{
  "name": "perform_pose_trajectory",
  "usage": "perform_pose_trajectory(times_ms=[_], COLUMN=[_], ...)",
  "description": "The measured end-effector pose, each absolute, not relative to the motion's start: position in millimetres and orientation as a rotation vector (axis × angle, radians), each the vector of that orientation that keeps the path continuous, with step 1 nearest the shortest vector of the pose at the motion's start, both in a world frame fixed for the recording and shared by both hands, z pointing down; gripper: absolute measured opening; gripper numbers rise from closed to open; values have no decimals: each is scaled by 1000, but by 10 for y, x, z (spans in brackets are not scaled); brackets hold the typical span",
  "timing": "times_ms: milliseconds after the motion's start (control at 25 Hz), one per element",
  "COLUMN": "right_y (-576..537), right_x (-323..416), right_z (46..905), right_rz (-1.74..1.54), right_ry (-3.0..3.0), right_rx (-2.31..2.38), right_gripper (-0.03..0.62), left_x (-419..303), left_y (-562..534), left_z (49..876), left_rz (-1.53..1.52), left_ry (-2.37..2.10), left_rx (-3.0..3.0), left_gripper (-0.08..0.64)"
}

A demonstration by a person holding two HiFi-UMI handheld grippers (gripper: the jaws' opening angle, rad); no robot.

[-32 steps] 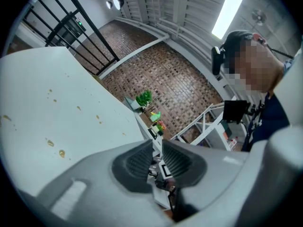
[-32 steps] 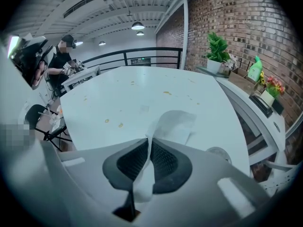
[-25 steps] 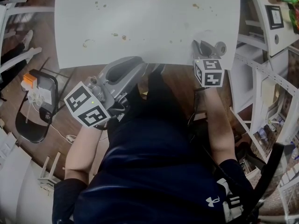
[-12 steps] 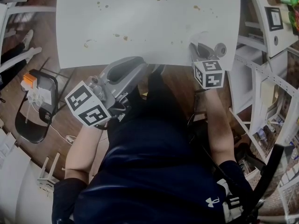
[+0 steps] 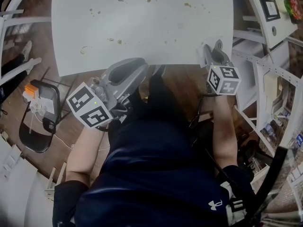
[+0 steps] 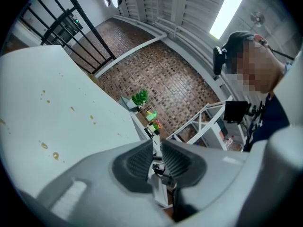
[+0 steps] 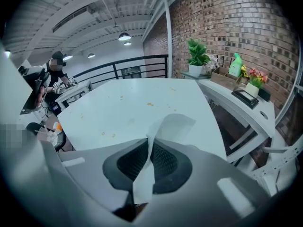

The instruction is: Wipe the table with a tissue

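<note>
The white table (image 5: 142, 27) carries several brown stains (image 5: 113, 40), spread from its middle to the far edge. My right gripper (image 5: 208, 50) hangs over the table's near right corner, shut on a white tissue (image 7: 173, 126) that sticks out past its fingertips (image 7: 150, 143). In the head view the tissue cannot be made out. My left gripper (image 5: 141, 65) waits just off the near table edge, pointing about level along the table (image 6: 47, 103). Its jaws (image 6: 157, 143) have just been closing a little; a narrow gap is left, with nothing in it.
A black chair (image 5: 40, 112) stands on the wooden floor to the left. White shelving (image 5: 265, 27) runs close along the table's right side. A counter with potted plants (image 7: 196, 56) lies beyond the table by a brick wall. My own body fills the near side.
The right gripper has lifted off the table with the tissue and shifted toward the table's right edge. The left gripper has stayed where it was.
</note>
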State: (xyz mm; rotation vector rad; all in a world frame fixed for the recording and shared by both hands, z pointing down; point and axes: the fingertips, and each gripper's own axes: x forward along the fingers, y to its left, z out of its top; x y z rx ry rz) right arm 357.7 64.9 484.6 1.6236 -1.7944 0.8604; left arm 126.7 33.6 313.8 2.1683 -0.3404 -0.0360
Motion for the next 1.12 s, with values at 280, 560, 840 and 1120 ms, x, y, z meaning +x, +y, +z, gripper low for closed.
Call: perform_pose_trajectory(times_ms=[280, 560, 840, 1120], right_y=[676, 536, 464, 458], right_x=[3478, 2988, 2787, 2636], right_z=[4885, 5030, 5088, 5056], right_rz=[863, 849, 824, 765], right_ry=[-1816, -1877, -1828, -1759], right_rx=[1593, 1455, 1449, 1480], right_gripper=[23, 23, 23, 23], left_x=[1288, 1017, 617, 341], left_y=[379, 354, 327, 316], left_z=[3091, 3124, 3083, 3030], left_rz=[-41, -60, -82, -78], left_ry=[-340, -408, -422, -355], left_rx=[2177, 2160, 2158, 2181], left_gripper=[58, 58, 58, 57])
